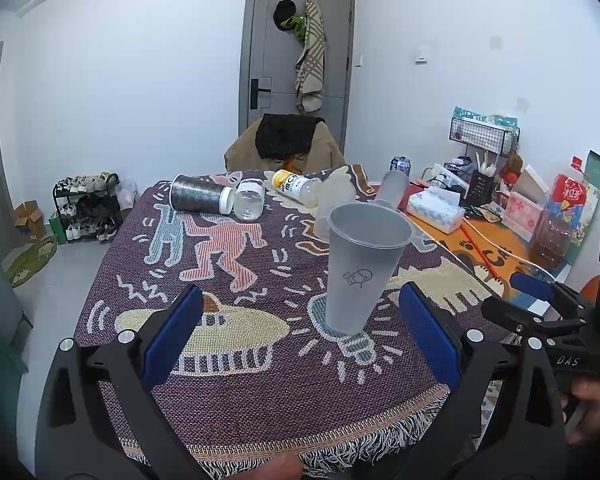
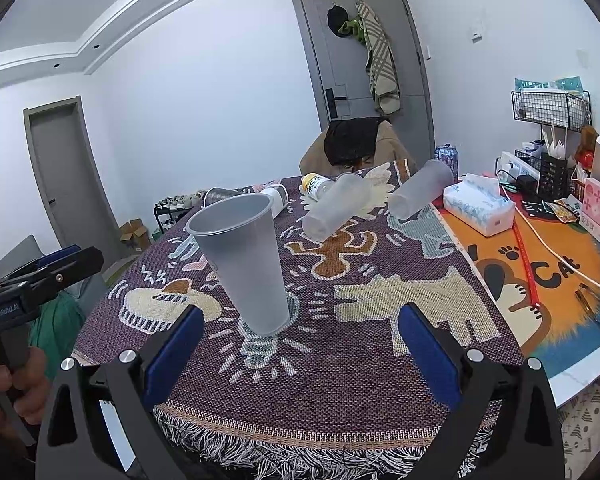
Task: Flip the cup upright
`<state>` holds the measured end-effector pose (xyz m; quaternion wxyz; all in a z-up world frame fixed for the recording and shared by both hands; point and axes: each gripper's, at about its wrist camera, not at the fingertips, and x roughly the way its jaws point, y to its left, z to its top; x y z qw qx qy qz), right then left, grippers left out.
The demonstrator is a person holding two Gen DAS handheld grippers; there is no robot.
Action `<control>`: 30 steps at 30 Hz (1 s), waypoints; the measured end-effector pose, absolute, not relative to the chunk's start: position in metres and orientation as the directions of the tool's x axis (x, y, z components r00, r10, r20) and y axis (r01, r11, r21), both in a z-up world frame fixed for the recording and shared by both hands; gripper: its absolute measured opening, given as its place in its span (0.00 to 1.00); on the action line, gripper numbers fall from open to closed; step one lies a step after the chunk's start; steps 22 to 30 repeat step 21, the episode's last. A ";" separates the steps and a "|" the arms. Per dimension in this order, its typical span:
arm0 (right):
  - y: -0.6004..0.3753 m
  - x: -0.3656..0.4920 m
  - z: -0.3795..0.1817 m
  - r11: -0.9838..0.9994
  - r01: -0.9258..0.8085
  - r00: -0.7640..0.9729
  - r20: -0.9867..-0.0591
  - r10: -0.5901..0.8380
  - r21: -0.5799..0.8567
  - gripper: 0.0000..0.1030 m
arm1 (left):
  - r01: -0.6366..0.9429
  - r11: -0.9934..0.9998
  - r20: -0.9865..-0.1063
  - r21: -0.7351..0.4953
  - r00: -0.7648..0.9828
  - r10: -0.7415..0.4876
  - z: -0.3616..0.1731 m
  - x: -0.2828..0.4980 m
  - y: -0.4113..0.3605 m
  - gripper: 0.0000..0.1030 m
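A frosted grey plastic cup (image 1: 360,268) stands upright, mouth up, on the patterned woven cloth (image 1: 240,392); it also shows in the right wrist view (image 2: 248,264). My left gripper (image 1: 300,340) is open and empty, its blue pads either side of the view, the cup just ahead of its right pad and apart from it. My right gripper (image 2: 300,344) is open and empty near the cloth's fringed front edge, the cup ahead of its left pad. Each gripper appears at the edge of the other's view.
Two more frosted cups (image 2: 336,206) (image 2: 420,188) lie on their sides farther back, with a yellow-capped bottle (image 2: 318,186), a clear jar (image 1: 250,200) and a dark tumbler (image 1: 200,194). A tissue box (image 2: 480,208), cable and desk clutter sit at the right.
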<state>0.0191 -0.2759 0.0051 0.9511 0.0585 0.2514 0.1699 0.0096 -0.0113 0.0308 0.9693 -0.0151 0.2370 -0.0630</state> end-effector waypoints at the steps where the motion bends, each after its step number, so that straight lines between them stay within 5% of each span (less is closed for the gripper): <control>1: -0.276 0.019 0.005 0.935 -0.294 0.816 -0.459 0.353 0.197 0.93 | 0.116 0.992 -0.457 -0.059 0.880 -0.130 0.031 0.010 -0.012 0.94; 30: -0.272 0.036 -0.016 0.934 -0.290 0.781 -0.512 0.358 0.211 0.93 | 0.097 0.990 -0.469 -0.102 0.873 -0.134 0.010 0.022 -0.005 0.94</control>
